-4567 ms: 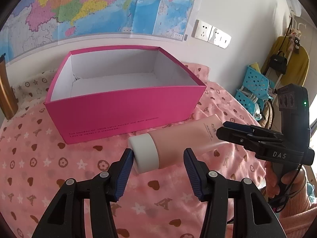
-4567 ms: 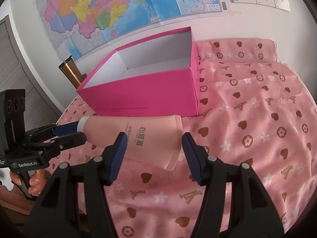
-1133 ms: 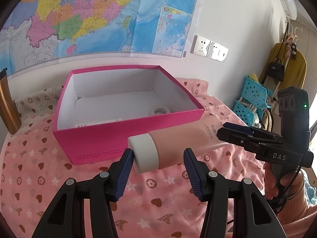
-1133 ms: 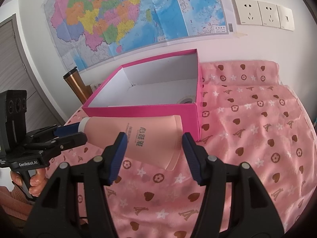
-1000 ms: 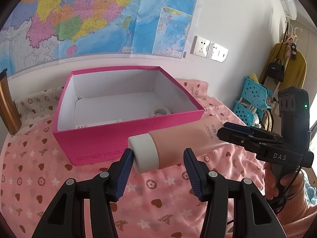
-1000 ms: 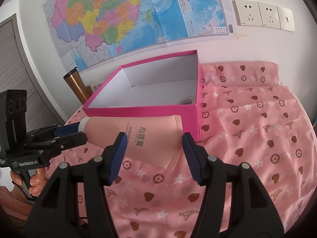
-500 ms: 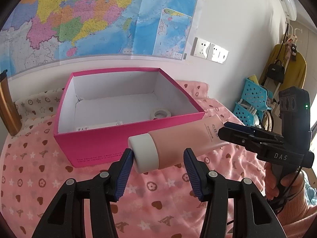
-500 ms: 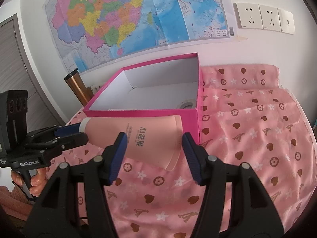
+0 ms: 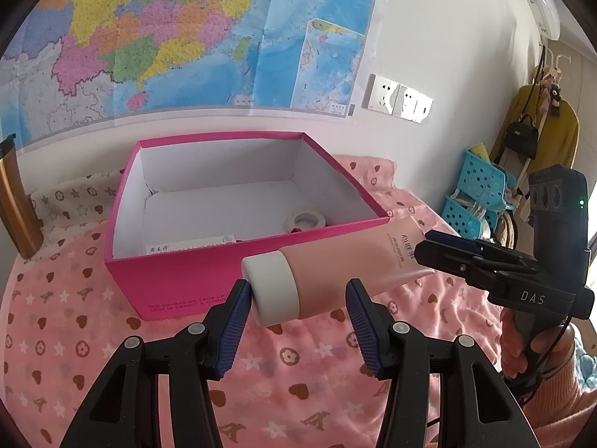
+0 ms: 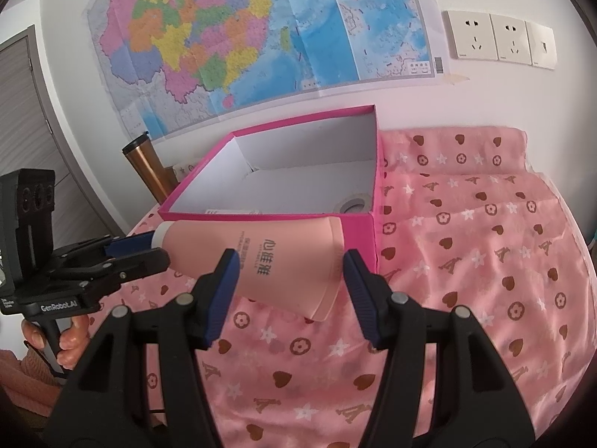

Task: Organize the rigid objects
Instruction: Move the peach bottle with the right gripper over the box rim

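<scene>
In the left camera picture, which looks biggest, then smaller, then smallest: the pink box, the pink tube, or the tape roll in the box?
1. pink box, widest by far.
2. pink tube, though it is nearer the camera, which enlarges it.
3. tape roll, smallest; it sits farther back, and the box wall partly hides it.

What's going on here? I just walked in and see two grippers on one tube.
A person holds a pink tube in the air between two handheld grippers: the left gripper at its white cap, the right gripper at its flat end. It hangs level just in front of the open pink box, which already contains a tape roll.
</scene>
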